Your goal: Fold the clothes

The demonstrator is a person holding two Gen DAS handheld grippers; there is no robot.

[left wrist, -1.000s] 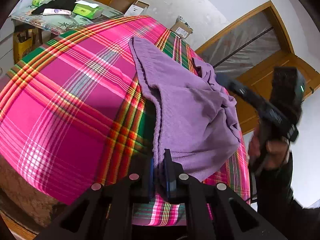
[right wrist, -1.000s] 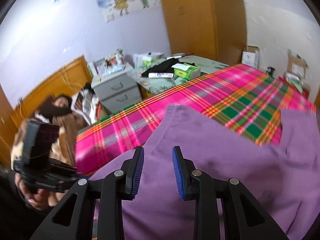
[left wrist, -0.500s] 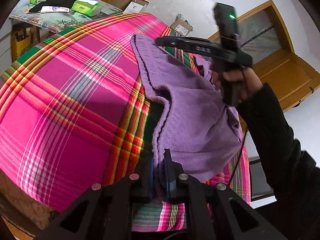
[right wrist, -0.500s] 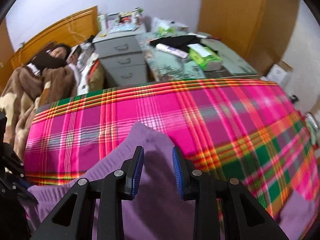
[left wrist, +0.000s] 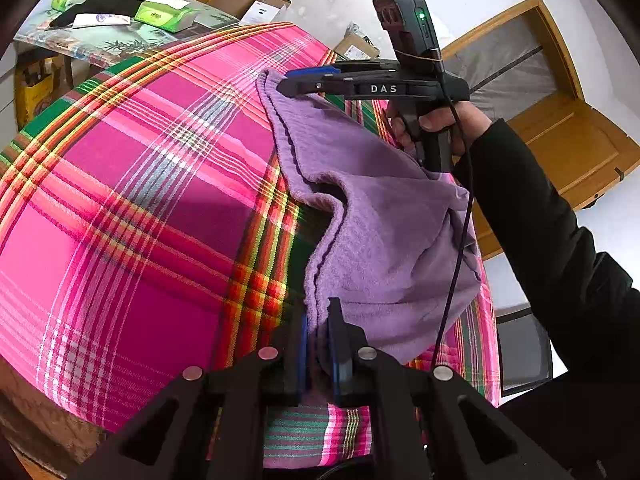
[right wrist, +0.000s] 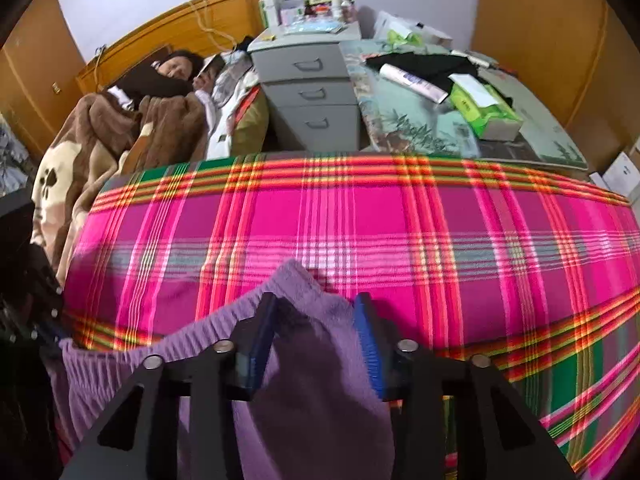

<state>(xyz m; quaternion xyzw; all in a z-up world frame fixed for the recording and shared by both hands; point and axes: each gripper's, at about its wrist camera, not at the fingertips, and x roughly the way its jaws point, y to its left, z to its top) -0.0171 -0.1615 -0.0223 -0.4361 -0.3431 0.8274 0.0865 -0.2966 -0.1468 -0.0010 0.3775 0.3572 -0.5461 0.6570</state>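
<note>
A purple knit garment [left wrist: 380,220] lies crumpled on a table covered by a pink plaid cloth [left wrist: 140,200]. My left gripper [left wrist: 318,344] is shut on the garment's near hem, which stands up between its blue pads. A hand in a black sleeve holds my right gripper [left wrist: 292,80] over the garment's far corner. In the right wrist view that gripper [right wrist: 316,320] is open, and the purple garment [right wrist: 296,280] bulges up between its two blue pads. The plaid cloth [right wrist: 400,232] stretches beyond it. The garment's right side is bunched under the arm.
Beyond the table's far edge stands a lower table [right wrist: 420,128] with a green tissue pack [right wrist: 484,112], a tube and black cloth. A grey drawer cabinet [right wrist: 312,92] and a bed with a person lying under a brown blanket [right wrist: 120,132] sit behind. Cardboard boxes [left wrist: 352,46] and a wooden door [left wrist: 560,120] lie to the right.
My right gripper has swung from the garment's near right side across to its far corner and now straddles it. My left gripper has kept its hold on the near hem.
</note>
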